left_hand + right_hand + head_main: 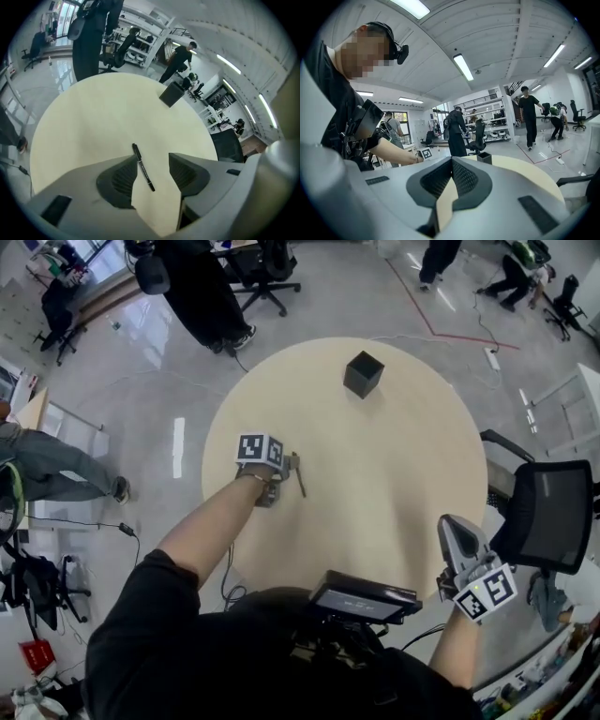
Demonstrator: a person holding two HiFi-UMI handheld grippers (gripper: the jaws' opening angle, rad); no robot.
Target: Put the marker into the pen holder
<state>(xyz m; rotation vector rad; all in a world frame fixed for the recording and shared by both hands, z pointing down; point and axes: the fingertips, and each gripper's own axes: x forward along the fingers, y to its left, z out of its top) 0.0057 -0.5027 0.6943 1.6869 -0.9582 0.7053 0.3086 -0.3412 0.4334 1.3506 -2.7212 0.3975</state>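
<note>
A black marker (pixel 299 477) lies flat on the round beige table (pixel 403 474), left of the middle. My left gripper (pixel 284 472) points down at it with its jaws open. In the left gripper view the marker (pixel 143 167) lies on the table between the two pads, closer to the left one, and neither pad presses on it. The black square pen holder (pixel 363 374) stands upright at the far side of the table, also seen as the pen holder (pixel 171 94) beyond the marker. My right gripper (pixel 454 531) hovers off the table's near right edge, shut and holding nothing.
A black office chair (pixel 548 517) stands just right of the table, close to my right gripper. A person in dark clothes (pixel 202 292) stands beyond the far left edge, with more chairs and people farther back. A cable runs over the floor at the left.
</note>
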